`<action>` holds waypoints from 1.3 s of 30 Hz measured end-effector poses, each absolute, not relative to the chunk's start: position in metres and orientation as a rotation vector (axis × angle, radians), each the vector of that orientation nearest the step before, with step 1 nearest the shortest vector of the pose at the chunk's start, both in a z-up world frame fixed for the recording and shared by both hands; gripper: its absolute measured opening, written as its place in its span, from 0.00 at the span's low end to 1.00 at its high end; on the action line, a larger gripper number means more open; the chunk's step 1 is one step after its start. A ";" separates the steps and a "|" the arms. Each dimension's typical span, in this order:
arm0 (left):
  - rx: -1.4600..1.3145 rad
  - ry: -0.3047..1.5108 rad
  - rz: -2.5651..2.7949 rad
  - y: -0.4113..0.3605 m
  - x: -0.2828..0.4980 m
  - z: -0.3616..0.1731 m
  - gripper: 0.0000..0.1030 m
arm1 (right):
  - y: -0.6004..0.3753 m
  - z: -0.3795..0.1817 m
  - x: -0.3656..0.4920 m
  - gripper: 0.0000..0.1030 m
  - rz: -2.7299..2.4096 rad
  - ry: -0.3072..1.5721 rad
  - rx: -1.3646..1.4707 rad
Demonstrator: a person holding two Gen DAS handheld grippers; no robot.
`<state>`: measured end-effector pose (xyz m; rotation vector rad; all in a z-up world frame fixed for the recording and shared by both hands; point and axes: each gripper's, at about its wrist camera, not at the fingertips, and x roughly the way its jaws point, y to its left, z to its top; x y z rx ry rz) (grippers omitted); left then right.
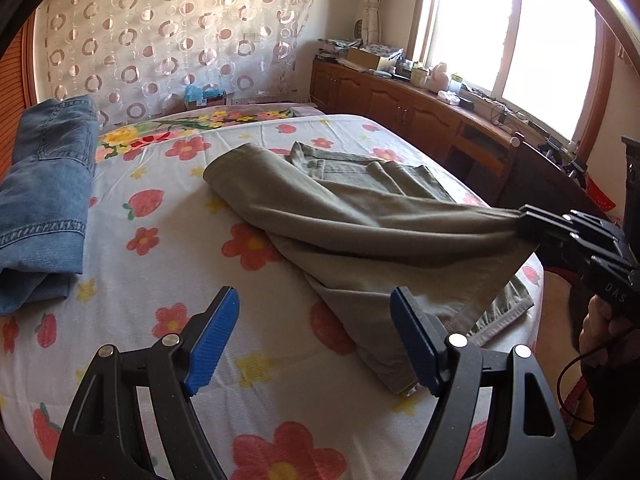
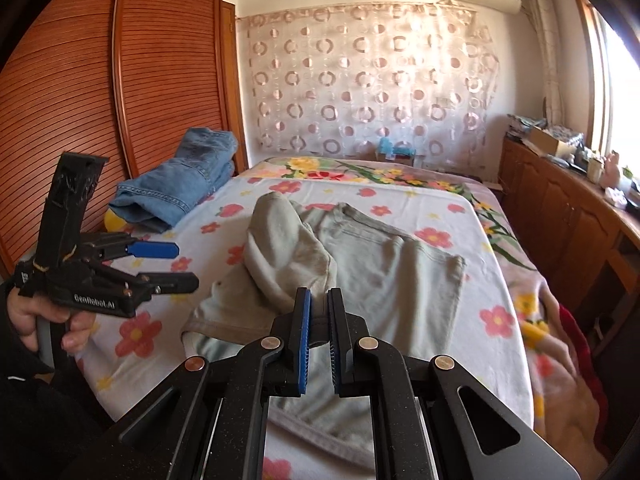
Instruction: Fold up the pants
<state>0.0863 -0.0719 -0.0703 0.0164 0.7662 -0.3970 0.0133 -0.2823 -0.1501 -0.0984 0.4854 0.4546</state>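
Olive pants [image 2: 372, 264] lie mid-bed on the floral sheet [image 1: 168, 216], waist toward the far end, one leg doubled back over itself. Right gripper [image 2: 319, 340] is clamped on the leg's hem w/ jaws nearly together, lifting it off the bed. Left gripper [image 1: 316, 344] hangs over the near-left sheet, jaws wide apart, holding nothing. Folded jeans [image 1: 44, 196] sit far left, apart from the pants.

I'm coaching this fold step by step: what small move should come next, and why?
Probably close the left gripper on the hem beside it. It hangs open and empty, while the right gripper alone pinches the olive pants, lifting one leg end off the bed.
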 end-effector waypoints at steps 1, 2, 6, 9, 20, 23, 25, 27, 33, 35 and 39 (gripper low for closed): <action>0.020 0.769 -0.400 -0.074 0.087 -0.071 0.76 | -0.284 -0.152 0.013 0.08 0.452 0.492 -0.092; 0.023 0.771 -0.401 -0.076 0.088 -0.072 0.76 | -0.288 -0.152 0.010 0.08 0.449 0.496 -0.090; 0.035 0.781 -0.411 -0.085 0.091 -0.073 0.76 | -0.292 -0.151 0.005 0.08 0.422 0.497 -0.082; 0.040 0.778 -0.416 -0.090 0.091 -0.073 0.76 | -0.295 -0.145 0.000 0.08 0.406 0.496 -0.069; 0.060 0.792 -0.429 -0.100 0.092 -0.078 0.76 | -0.292 -0.149 -0.011 0.08 0.367 0.528 -0.061; 0.061 0.799 -0.429 -0.101 0.092 -0.080 0.76 | -0.292 -0.152 -0.013 0.08 0.363 0.547 -0.059; 0.063 0.801 -0.429 -0.101 0.092 -0.081 0.76 | -0.292 -0.154 -0.013 0.08 0.361 0.564 -0.057; 0.064 0.809 -0.427 -0.102 0.092 -0.083 0.76 | -0.292 -0.157 -0.011 0.08 0.359 0.580 -0.059; 0.064 0.824 -0.423 -0.102 0.091 -0.089 0.76 | -0.295 -0.166 0.000 0.08 0.353 0.644 -0.038; 0.058 0.826 -0.421 -0.101 0.091 -0.090 0.76 | -0.295 -0.167 0.002 0.08 0.354 0.657 -0.034; 0.046 0.822 -0.409 -0.098 0.091 -0.090 0.76 | -0.302 -0.163 0.003 0.08 0.352 0.662 -0.015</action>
